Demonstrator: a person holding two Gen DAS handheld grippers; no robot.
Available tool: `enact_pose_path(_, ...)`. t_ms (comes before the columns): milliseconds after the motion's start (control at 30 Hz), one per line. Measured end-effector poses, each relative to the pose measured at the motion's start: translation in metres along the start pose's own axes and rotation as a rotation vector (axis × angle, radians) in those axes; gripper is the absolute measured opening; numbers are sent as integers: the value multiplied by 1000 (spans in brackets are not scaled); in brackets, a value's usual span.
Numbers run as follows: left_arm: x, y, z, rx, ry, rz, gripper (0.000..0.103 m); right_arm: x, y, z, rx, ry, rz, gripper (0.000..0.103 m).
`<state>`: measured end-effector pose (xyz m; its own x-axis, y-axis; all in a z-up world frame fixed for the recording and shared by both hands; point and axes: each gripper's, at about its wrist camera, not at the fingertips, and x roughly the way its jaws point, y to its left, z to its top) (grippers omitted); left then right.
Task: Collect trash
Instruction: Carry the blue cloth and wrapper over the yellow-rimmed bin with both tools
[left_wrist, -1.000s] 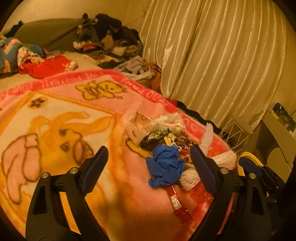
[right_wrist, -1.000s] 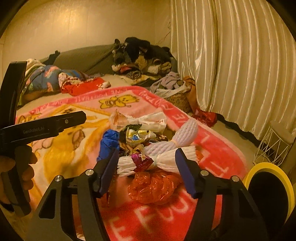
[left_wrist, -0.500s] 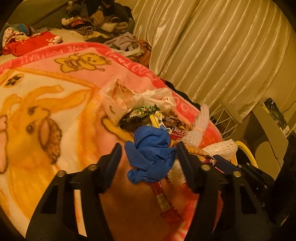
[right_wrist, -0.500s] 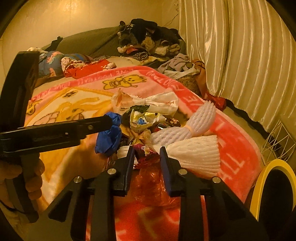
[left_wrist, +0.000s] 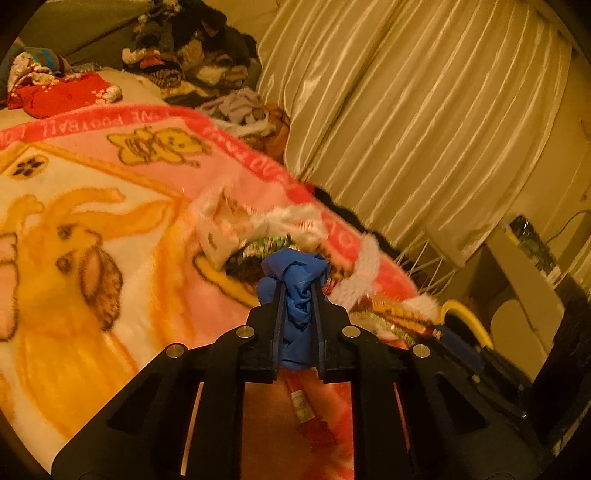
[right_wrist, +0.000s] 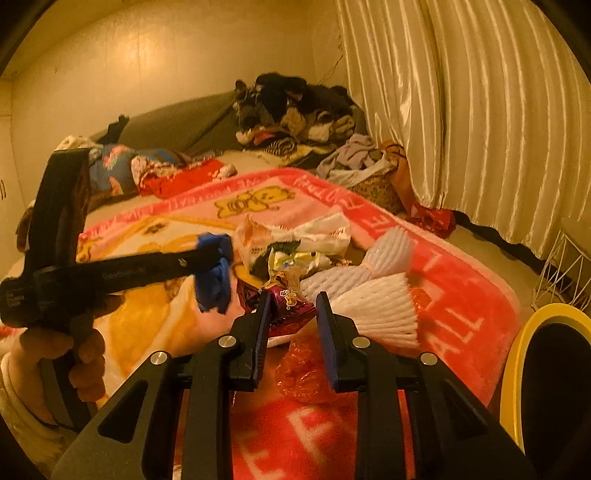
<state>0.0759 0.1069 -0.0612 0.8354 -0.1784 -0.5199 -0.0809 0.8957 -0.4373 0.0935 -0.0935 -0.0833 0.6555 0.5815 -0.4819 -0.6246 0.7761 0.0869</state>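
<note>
A heap of trash lies on a pink cartoon blanket: a white paper bag, white foam fruit nets, crumpled wrappers and an orange plastic bag. My left gripper is shut on a crumpled blue glove, lifted off the blanket; the glove also shows in the right wrist view. My right gripper is shut on a purple snack wrapper above the heap. A yellow-rimmed trash bin stands at the blanket's right edge.
Cream curtains hang on the right. A pile of clothes and a dark sofa back lie beyond the blanket. A white wire basket stands on the floor near the bin. A red wrapper lies under my left gripper.
My left gripper closed on the blue glove and lifted it. My right gripper closed on the purple wrapper and raised it off the heap.
</note>
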Motion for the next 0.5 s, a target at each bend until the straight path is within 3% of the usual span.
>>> enact_pose_path(200, -16, -16, 11, 27, -35, -44, 8, -15, -3, 0, 26, -31, -8, 24)
enact_pose_path(500, -20, -49, 5, 79, -27, -99, 8, -40, -14, -2, 52, -69, -43, 24)
